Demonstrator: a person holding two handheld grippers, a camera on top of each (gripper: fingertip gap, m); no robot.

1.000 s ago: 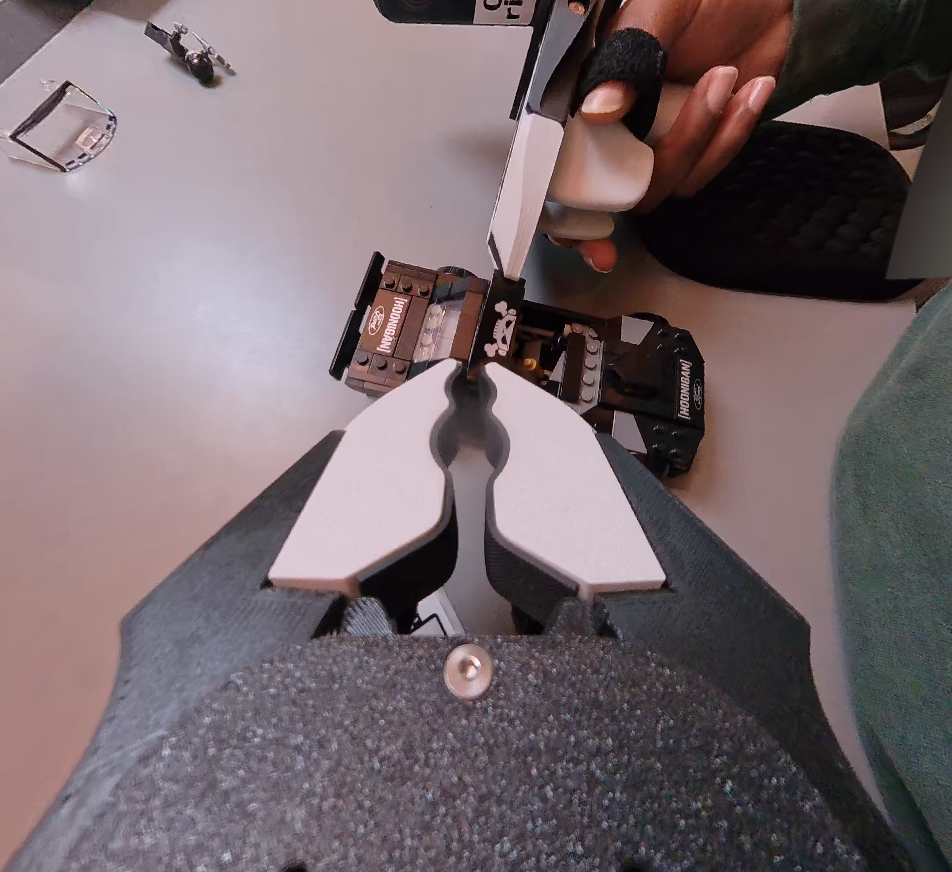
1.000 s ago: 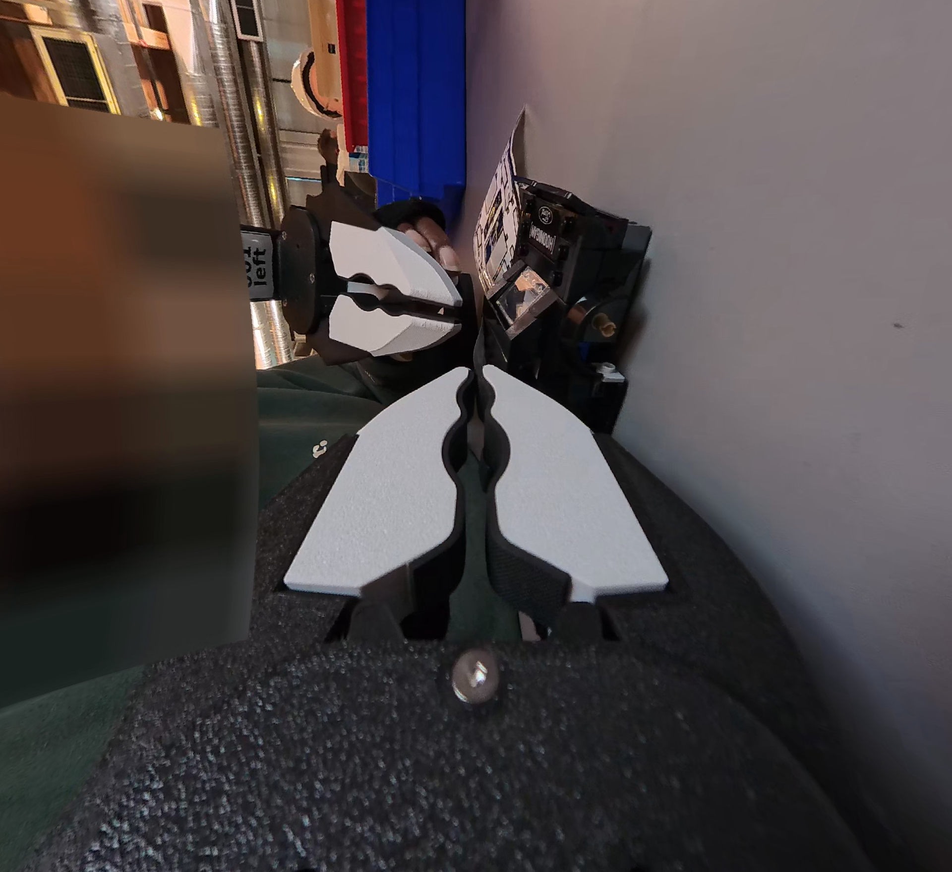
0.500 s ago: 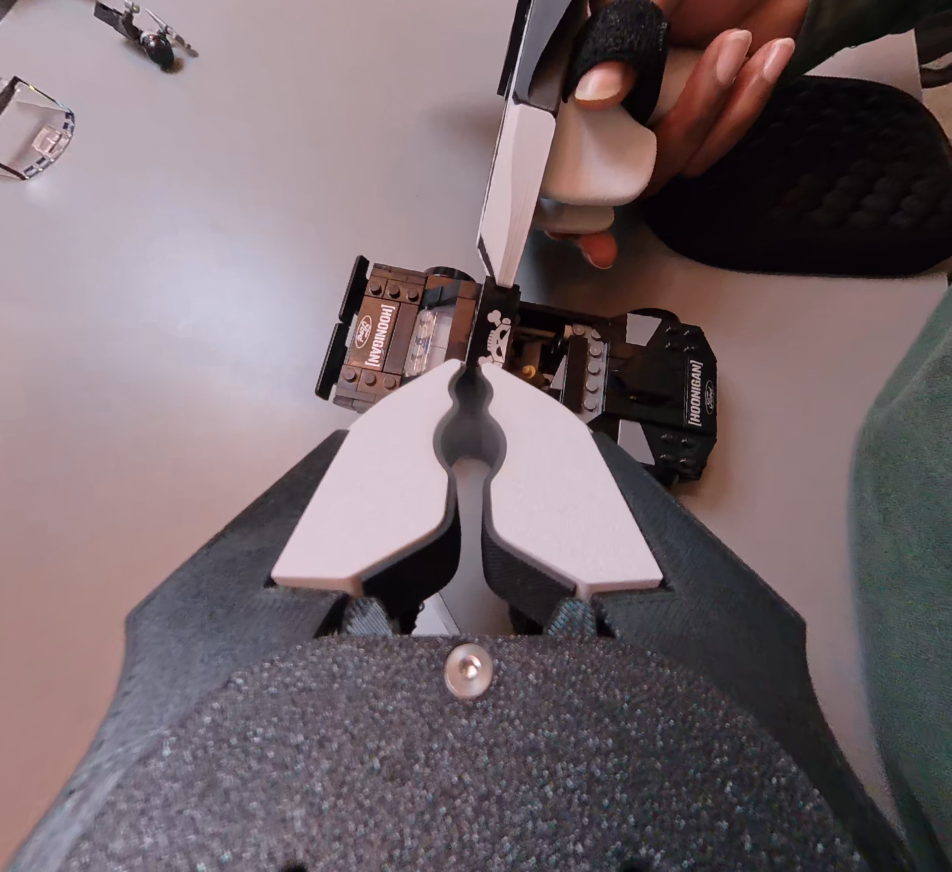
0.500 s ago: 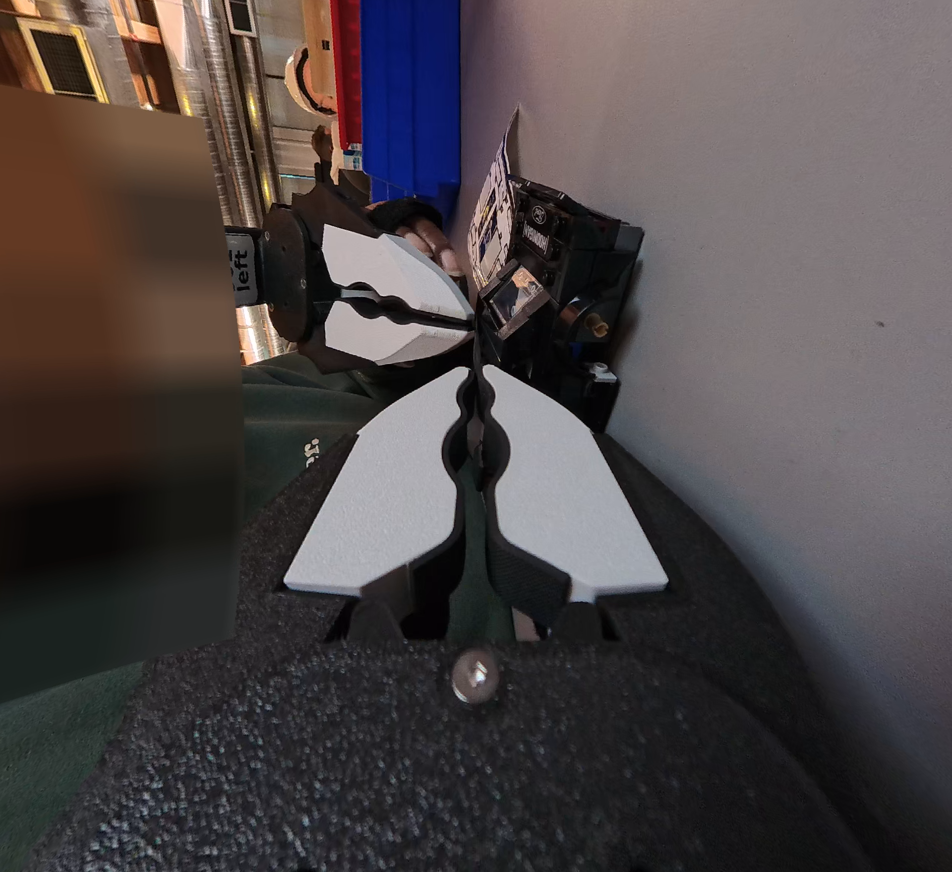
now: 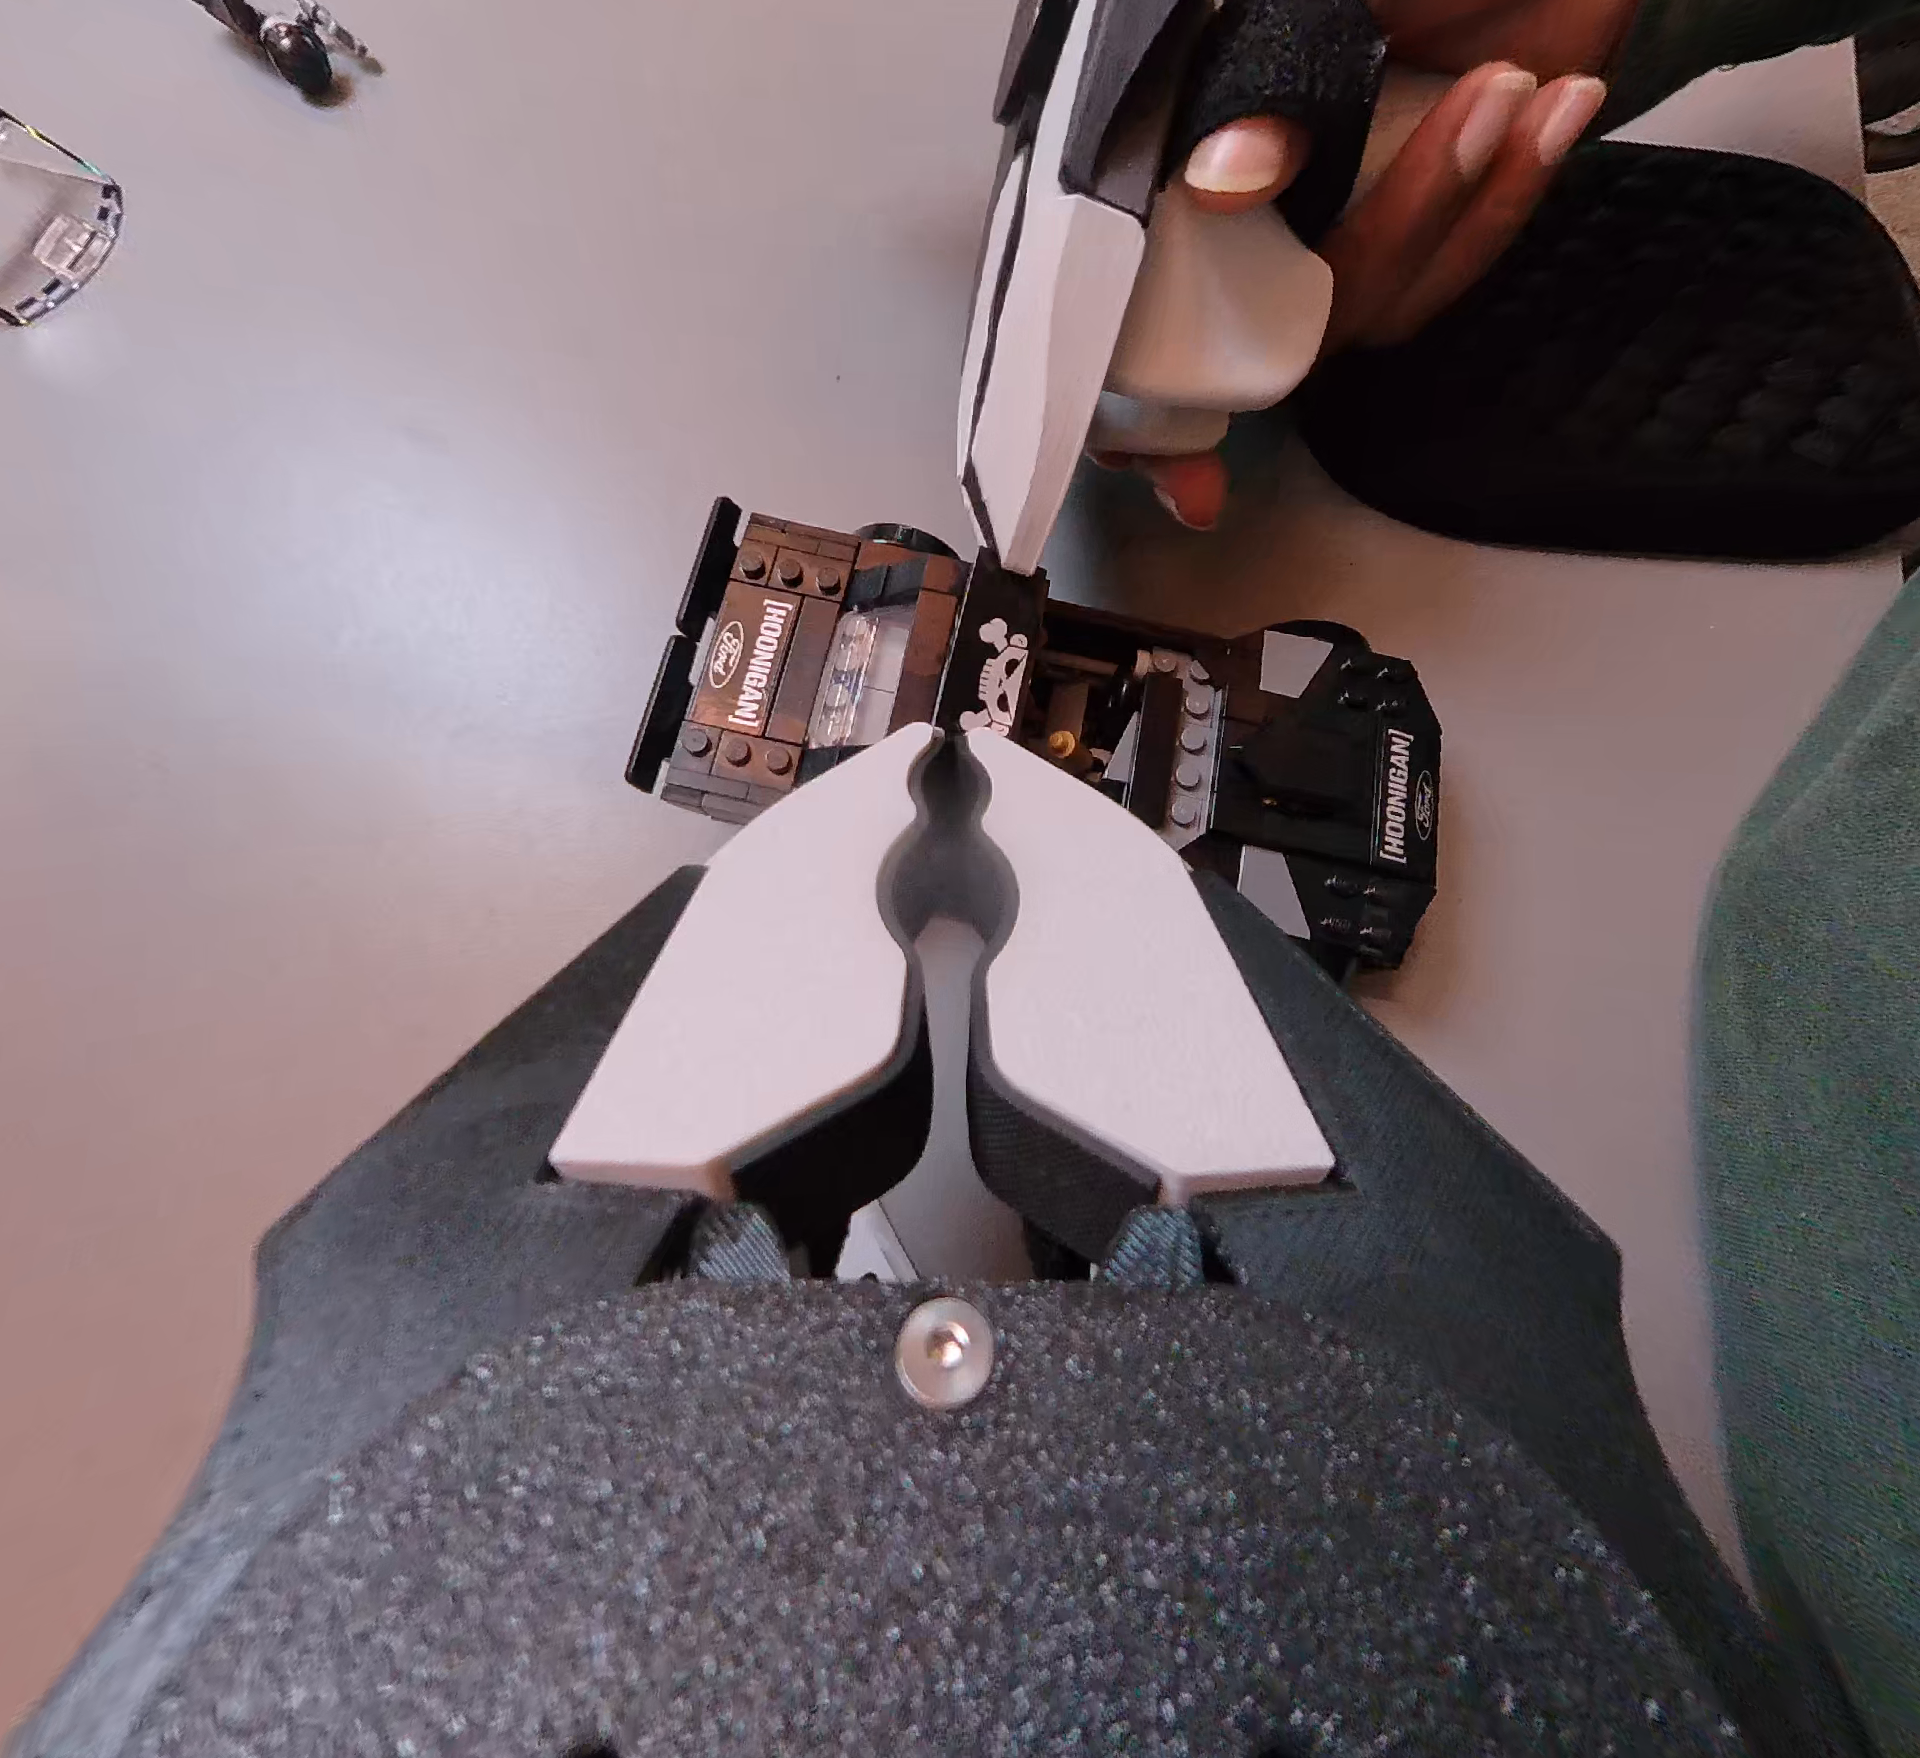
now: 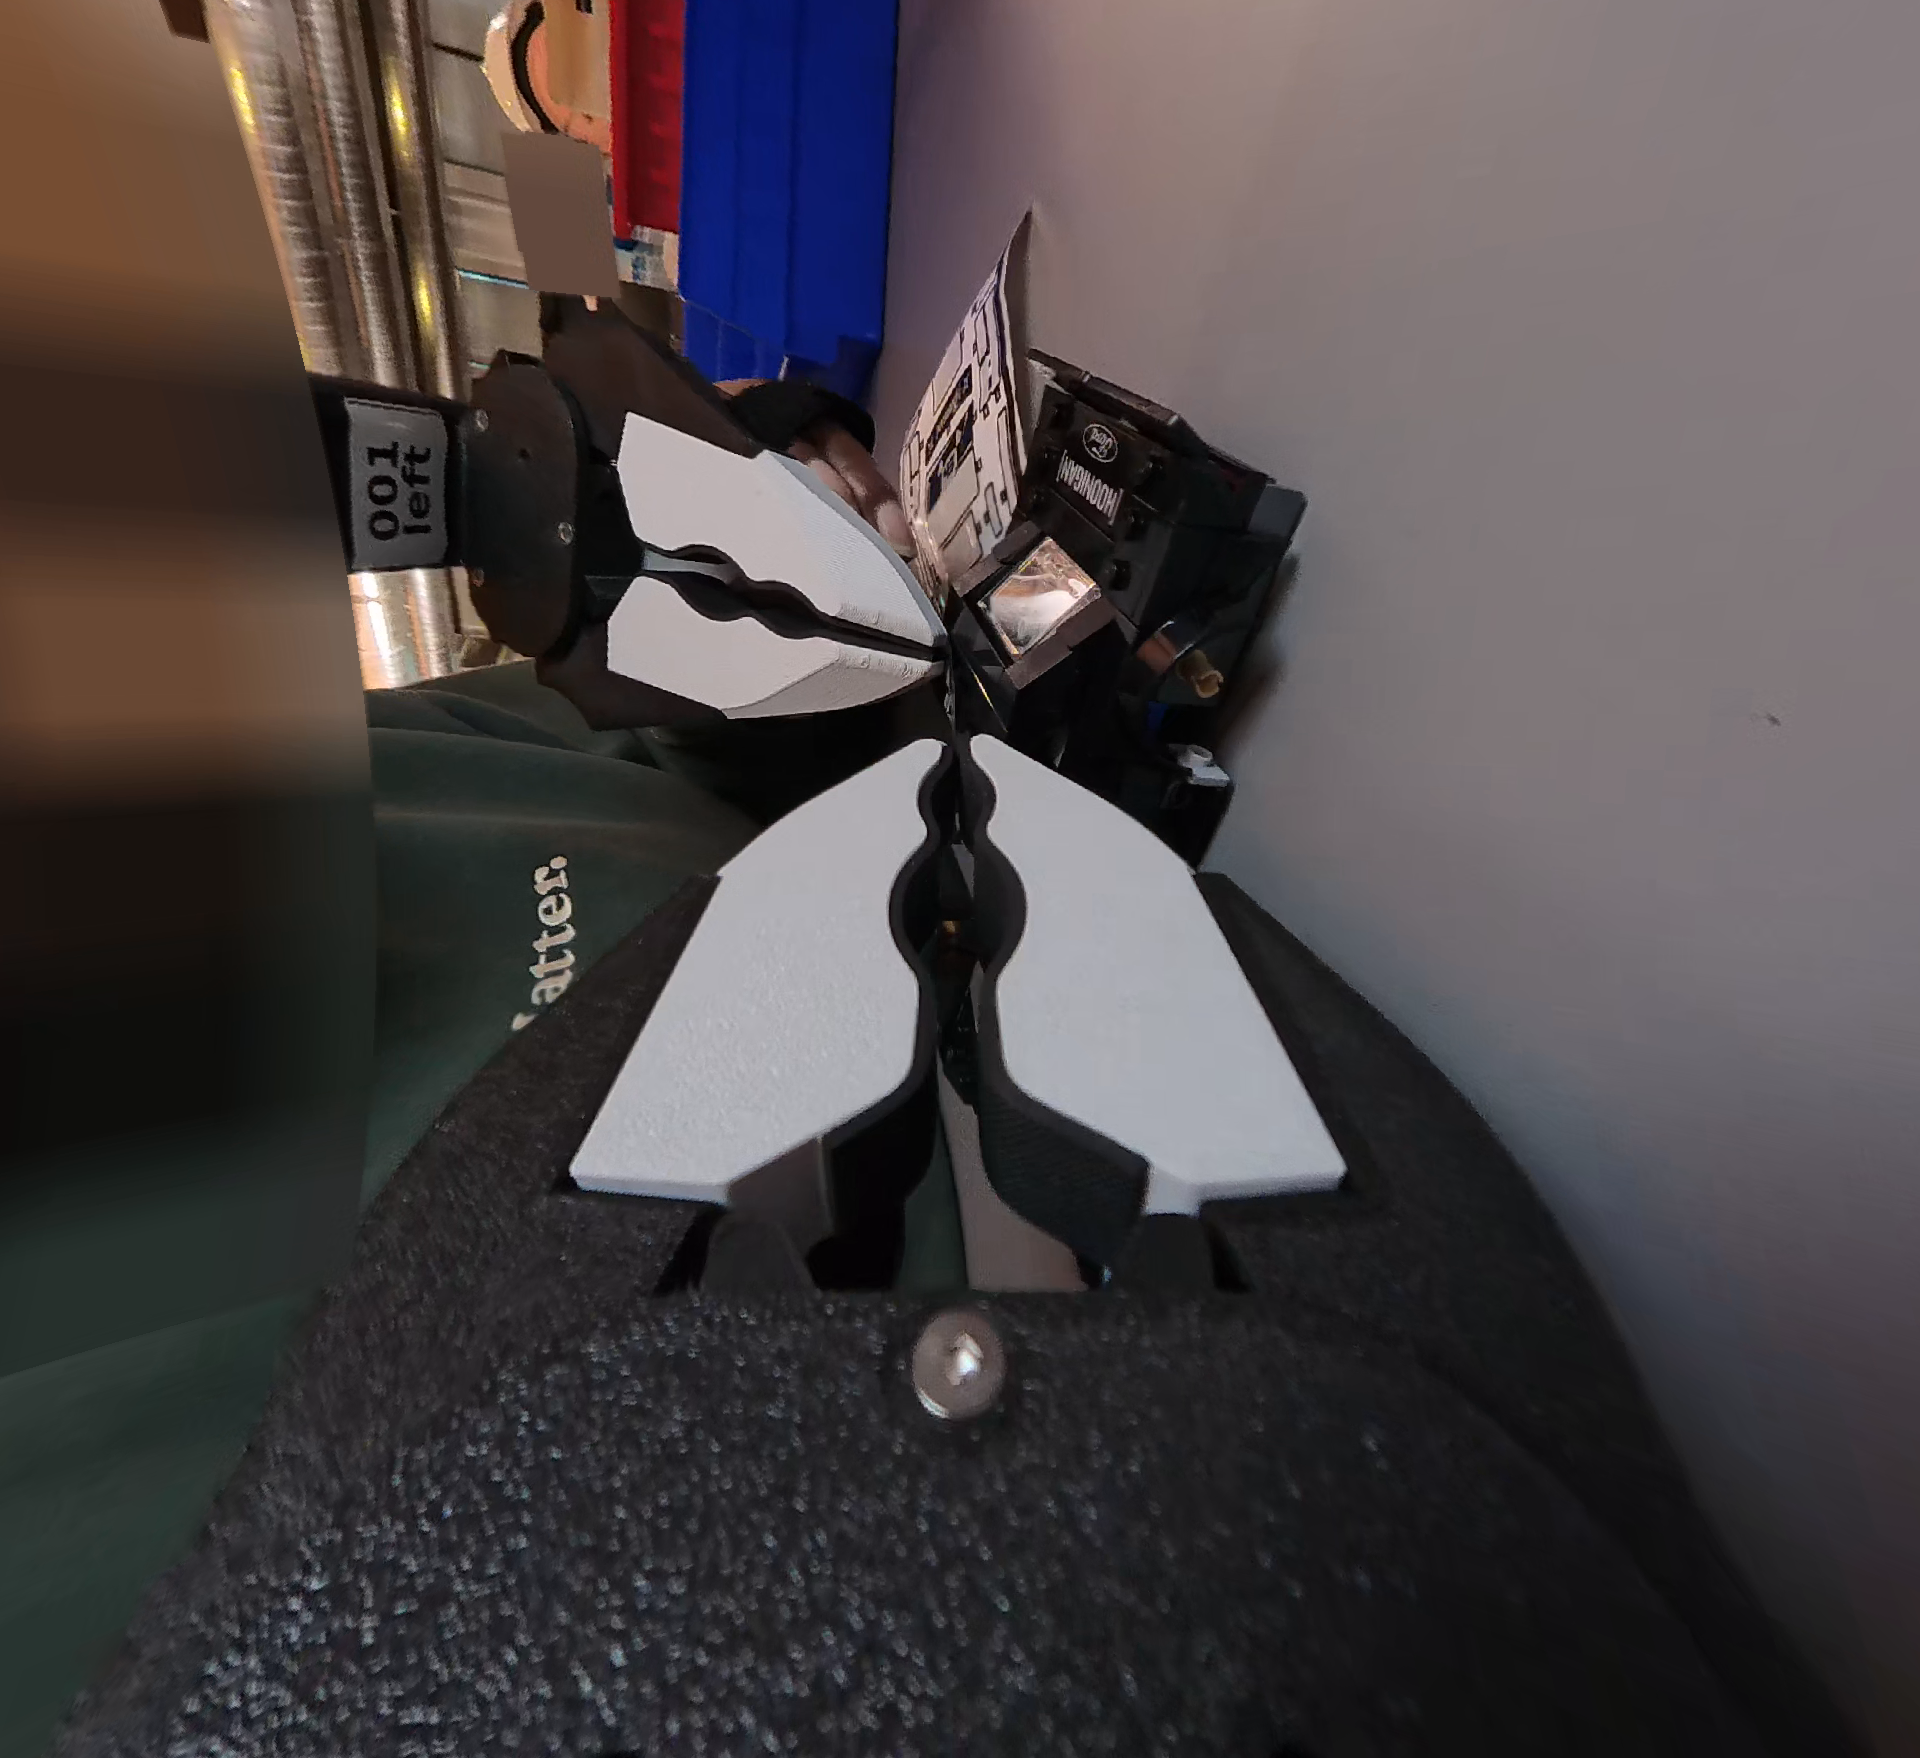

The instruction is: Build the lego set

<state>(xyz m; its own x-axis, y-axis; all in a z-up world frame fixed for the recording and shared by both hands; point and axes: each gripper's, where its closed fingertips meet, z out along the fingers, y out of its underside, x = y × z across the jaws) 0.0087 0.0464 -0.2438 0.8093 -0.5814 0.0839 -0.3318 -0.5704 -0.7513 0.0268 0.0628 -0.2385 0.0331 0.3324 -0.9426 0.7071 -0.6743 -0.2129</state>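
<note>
Car largely built; both my fingers' pairs clamp one black panel; clear windscreen and small loose part remain on desk.

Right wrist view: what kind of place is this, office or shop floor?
Probably a workshop or industrial lab, not an office. Behind the grey table run bare silver ducts, with stacked blue bins at the table's far edge and a red one beside them.

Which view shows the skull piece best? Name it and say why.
The left wrist view: the skull piece faces the camera, its white emblem plain, between the left gripper and the right gripper on the car. The right wrist view shows it only edge-on, as a dark sliver.
</note>
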